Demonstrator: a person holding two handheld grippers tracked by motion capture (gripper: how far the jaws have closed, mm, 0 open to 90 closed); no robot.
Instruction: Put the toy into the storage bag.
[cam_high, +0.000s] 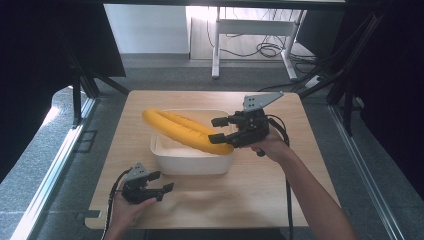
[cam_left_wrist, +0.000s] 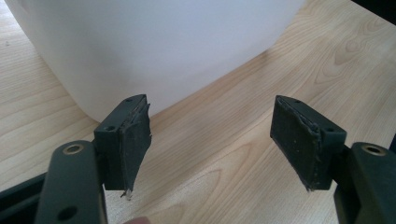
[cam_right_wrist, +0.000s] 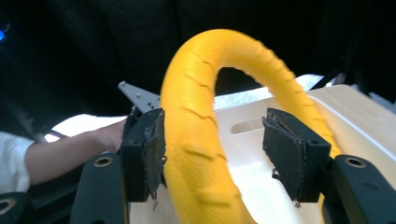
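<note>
We have the bent yellow tube (cam_high: 182, 131) lying across the white tub (cam_high: 192, 162), its near end between our right gripper (cam_high: 221, 130)'s spread jaws, seemingly not clamped. Our left gripper (cam_high: 159, 182) rests wide and empty beside the tub; we judge the tube only half settled

Daylight comes from the top of the high view, where the floor beyond the wooden table (cam_high: 210, 195) is blown out, while the black curtains at both sides stay very dark. In the left gripper view, the white tub (cam_left_wrist: 154, 42) glares almost featureless and casts a soft shadow on the wood. The right gripper view is dim behind, and the yellow padded tube (cam_right_wrist: 201, 140) is softly blurred.
</note>
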